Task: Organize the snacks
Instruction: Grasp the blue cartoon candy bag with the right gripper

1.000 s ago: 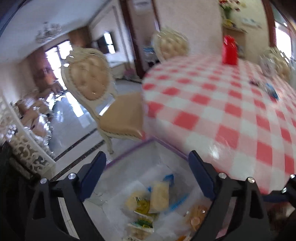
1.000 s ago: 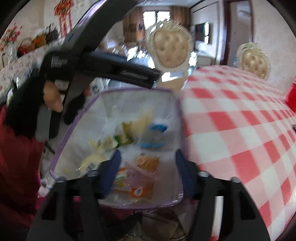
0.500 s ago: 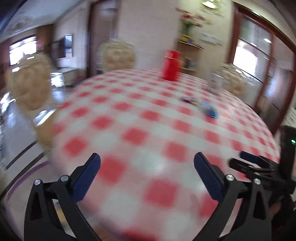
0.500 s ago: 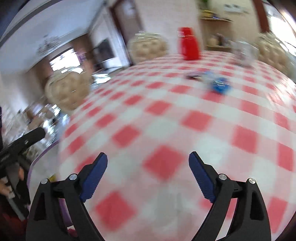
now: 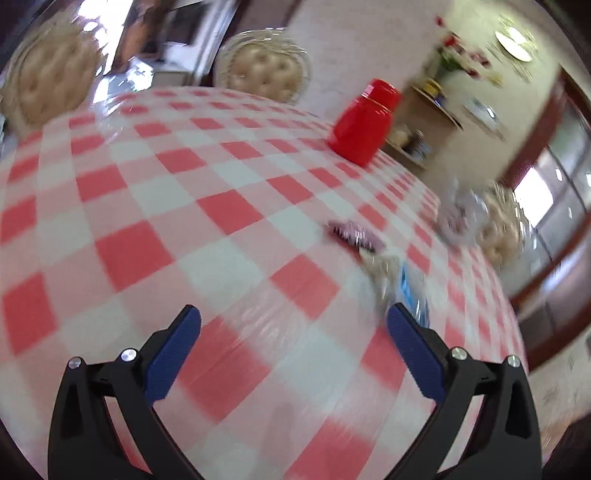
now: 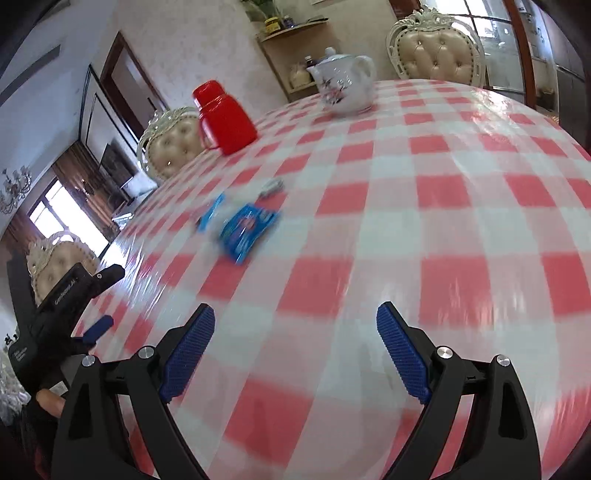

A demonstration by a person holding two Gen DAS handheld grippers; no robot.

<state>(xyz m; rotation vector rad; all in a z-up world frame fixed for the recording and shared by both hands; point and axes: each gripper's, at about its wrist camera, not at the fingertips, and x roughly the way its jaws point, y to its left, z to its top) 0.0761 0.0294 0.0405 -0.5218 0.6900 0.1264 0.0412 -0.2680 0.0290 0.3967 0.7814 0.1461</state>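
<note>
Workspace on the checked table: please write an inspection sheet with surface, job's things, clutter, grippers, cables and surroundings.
Surface: red and white checked tablecloth, glossy, mostly bare.
Job's things: blue snack packet, a thin blue packet beside it, a small blurred wrapper behind; all lying flat.
Clutter: red jug and white teapot, upright.
Grippers: left gripper open, empty; right gripper open, empty.
Cables: nothing seen.
Surroundings: padded chairs, wall shelf, windows.

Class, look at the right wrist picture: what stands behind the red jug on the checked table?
Behind the red jug a cream tufted chair back rises past the table edge. The jug covers part of the chair; its seat and legs are hidden below the table.
</note>
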